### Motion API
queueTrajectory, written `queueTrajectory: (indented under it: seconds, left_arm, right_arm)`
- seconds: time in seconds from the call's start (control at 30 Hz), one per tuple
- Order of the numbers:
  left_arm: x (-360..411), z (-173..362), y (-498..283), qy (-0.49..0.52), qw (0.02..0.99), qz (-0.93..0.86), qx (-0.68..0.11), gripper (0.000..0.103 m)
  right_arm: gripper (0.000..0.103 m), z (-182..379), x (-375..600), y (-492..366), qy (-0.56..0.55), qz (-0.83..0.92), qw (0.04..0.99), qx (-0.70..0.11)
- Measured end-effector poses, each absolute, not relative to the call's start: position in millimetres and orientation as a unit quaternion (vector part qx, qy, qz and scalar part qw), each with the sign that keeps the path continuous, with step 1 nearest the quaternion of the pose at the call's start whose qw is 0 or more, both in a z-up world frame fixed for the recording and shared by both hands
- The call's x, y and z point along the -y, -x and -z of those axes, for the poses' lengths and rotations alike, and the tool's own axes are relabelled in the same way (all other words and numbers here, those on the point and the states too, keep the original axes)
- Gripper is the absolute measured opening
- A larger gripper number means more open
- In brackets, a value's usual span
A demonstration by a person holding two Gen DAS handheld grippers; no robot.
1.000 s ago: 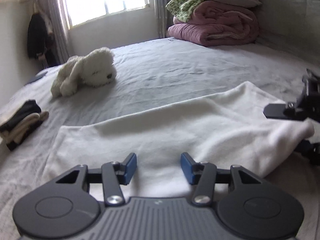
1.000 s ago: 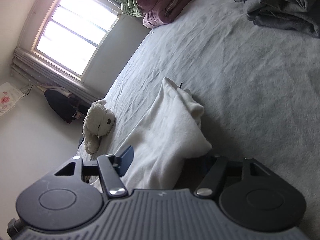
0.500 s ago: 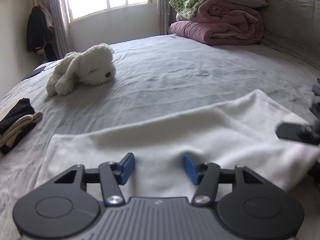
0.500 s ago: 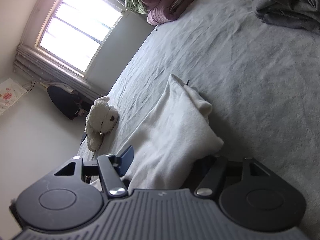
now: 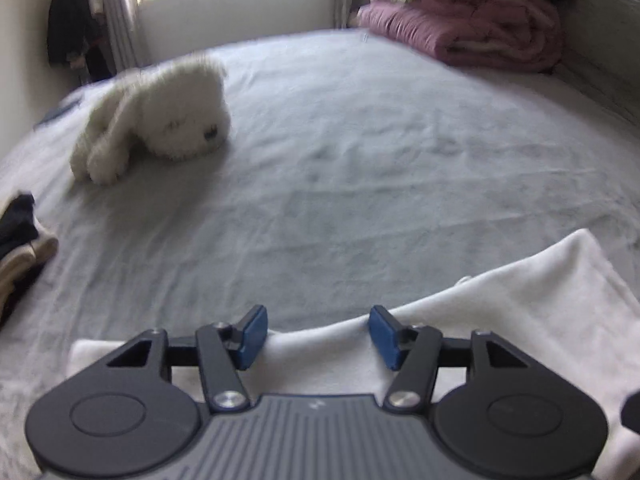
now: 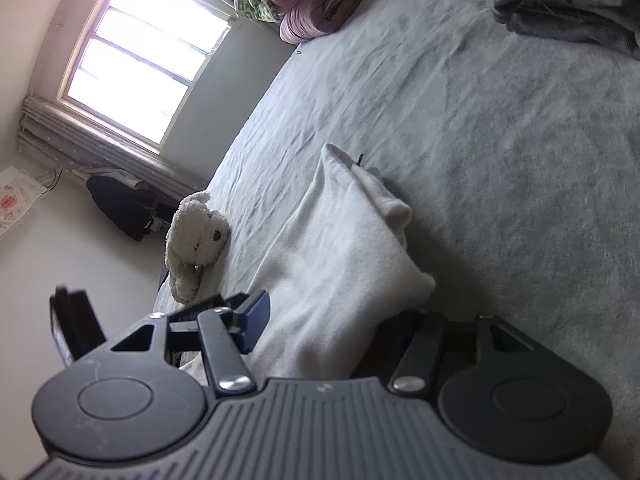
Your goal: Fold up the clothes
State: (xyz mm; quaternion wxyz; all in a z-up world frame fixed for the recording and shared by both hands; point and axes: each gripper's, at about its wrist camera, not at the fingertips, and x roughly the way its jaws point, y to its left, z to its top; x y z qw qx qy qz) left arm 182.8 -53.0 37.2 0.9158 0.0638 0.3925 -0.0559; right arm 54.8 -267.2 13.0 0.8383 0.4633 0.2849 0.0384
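Observation:
A white cloth (image 5: 520, 312) lies folded into a long strip on the grey bed sheet (image 5: 360, 168). My left gripper (image 5: 318, 336) hovers open over the strip's far edge near its left end, with nothing pinched between the blue pads (image 5: 252, 336). In the right wrist view the strip's other end, the white cloth (image 6: 340, 248), lies between the jaws of my right gripper (image 6: 326, 320). Those jaws are closing. One finger (image 6: 256, 316) stands beside the cloth and the other is hidden under it. Part of the left gripper's body (image 6: 68, 320) shows at the left.
A white plush dog (image 5: 160, 120) lies beyond the cloth to the left. Folded dark and beige clothes (image 5: 20, 248) sit at the left edge. Pink quilts (image 5: 480, 28) are stacked at the headboard. A crumpled grey garment (image 6: 560, 0) lies to the far right.
The left gripper has travelled left along the cloth, over its far edge, and its jaws stand a little wider. The right gripper stayed in place over the cloth's end.

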Motion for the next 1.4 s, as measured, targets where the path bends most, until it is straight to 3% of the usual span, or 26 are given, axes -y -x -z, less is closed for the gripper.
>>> queueTrajectory:
  seconds: [0.27, 0.9, 1.4]
  left_arm:
    - [52.5, -39.2, -181.3, -0.049, 0.917, 0.041, -0.395, 0.059]
    - [65.1, -35.0, -44.6, -0.125, 0.939, 0.045, -0.318, 0.055]
    - [64.1, -32.2, -21.0, -0.106, 0.946, 0.055, -0.301, 0.053]
  right_arm:
    - [0.059, -12.8, 267.0, -55.1, -0.462, -0.039, 0.838, -0.289]
    - [0.059, -12.0, 269.8, -51.8, -0.471, -0.039, 0.831, -0.292]
    - [0.062, -12.9, 270.5, -47.5, -0.491, -0.043, 0.82, -0.292]
